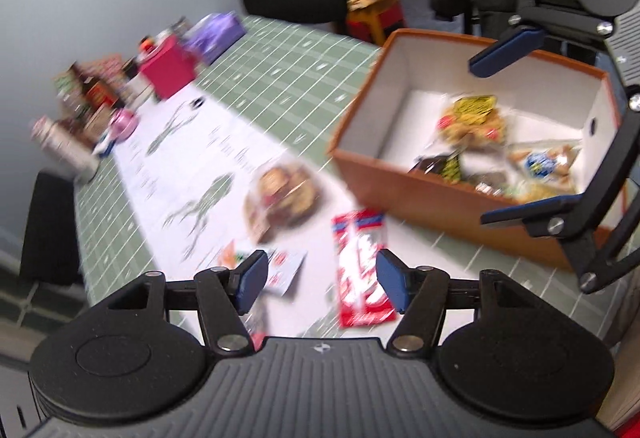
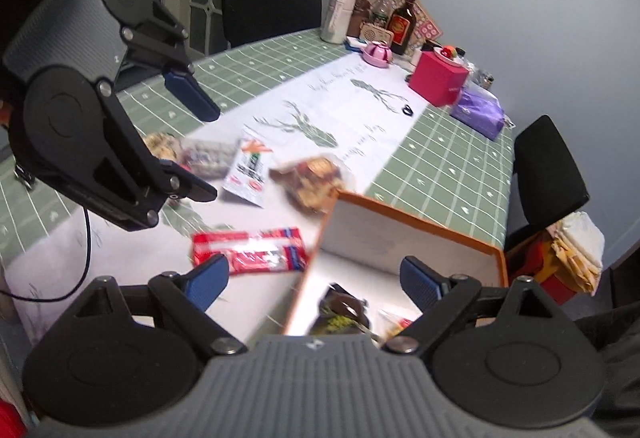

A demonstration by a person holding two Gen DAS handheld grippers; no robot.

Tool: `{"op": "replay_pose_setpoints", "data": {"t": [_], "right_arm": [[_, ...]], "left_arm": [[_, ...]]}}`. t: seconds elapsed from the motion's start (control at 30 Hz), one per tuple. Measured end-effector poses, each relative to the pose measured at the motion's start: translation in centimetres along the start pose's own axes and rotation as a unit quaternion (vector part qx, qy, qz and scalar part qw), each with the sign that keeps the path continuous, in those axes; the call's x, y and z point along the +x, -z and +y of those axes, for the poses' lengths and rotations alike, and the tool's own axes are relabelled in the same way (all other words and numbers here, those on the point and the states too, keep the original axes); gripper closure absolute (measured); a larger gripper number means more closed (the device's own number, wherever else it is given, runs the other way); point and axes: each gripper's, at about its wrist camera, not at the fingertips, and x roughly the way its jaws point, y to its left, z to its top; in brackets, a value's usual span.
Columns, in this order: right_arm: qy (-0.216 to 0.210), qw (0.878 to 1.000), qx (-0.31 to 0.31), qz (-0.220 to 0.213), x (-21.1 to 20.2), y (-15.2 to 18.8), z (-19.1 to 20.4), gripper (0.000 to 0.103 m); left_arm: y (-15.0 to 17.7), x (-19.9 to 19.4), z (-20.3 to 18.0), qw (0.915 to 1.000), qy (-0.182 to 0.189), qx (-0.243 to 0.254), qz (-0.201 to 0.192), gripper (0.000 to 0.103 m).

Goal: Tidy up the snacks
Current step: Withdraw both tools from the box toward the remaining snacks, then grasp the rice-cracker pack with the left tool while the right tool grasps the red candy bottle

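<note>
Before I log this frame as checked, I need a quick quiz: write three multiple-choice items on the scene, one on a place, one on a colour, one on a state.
1. Where does the red-and-white flat snack packet lie?
A. inside the box
B. on the table beside the box
C. in the left gripper

2. What colour is the outside of the open cardboard box?
A. orange
B. blue
C. black

3. How do the jaws of the left gripper stand?
A. shut on a packet
B. shut on nothing
C. open, holding nothing

Key:
1 B, as both views show it flat on the white table runner just outside the box wall.
2 A, as its outer walls and rim are orange, the inside white.
3 C, as a wide gap shows between its blue pads, with the packet lying on the table beyond.
</note>
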Motion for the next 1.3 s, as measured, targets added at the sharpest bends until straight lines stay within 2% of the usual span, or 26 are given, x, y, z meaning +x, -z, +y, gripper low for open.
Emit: {"op": "replay_pose_setpoints", "data": {"t": [0.07,0.17,0.47,0.53,0.67,0.8,1.0,1.1,1.2,1.23,1.3], "right_arm": [[-0.002,1.000,0.003,-0.006,0.6,-0.6,1.0,0.013],[-0.006,1.000,0.010,-0.015,1.8,-1.4,2.3,0.013],[-0.024,0.999,0.035,-0.001,6.6,-2.4,5.3,0.013],[-0.026,0.999,0.037,0.006,7.8,-2.7,5.9,0.019],[-0.027,0.999,0.044,0.010,9.7,-3.4,6.7,0.020],[-0.034,0.998,0.054,0.014,12.0,-4.2,7.6,0.021],[-0.049,0.997,0.062,0.024,15.4,-4.6,9.2,0.033],[-0.060,0.996,0.064,0.031,16.8,-4.6,9.9,0.034],[-0.070,0.995,0.059,0.033,18.0,-4.6,10.7,0.034],[-0.073,0.995,0.058,0.033,18.2,-4.6,10.8,0.034],[-0.083,0.994,0.058,0.034,18.9,-4.4,11.2,0.032]], "left_arm": [[1.1,0.0,1.0,1.0000,0.000,-0.004,-0.001,0.021],[2.9,0.0,2.3,0.9999,-0.008,-0.015,0.000,0.018],[7.1,2.4,6.1,0.9974,-0.013,-0.066,0.027,0.018],[7.8,3.2,7.0,0.9963,-0.014,-0.077,0.036,0.018],[9.3,5.1,8.9,0.9907,-0.019,-0.117,0.067,0.018],[11.0,7.1,11.0,0.9788,-0.030,-0.178,0.096,0.018],[13.2,9.7,12.5,0.9562,-0.033,-0.261,0.130,0.018],[13.7,10.3,13.2,0.9438,-0.033,-0.307,0.117,0.018],[14.4,11.2,14.0,0.9252,-0.010,-0.361,0.117,0.017],[14.5,11.4,14.1,0.9181,-0.014,-0.379,0.115,0.017],[14.8,11.7,14.3,0.9105,-0.024,-0.400,0.101,0.017]]}}
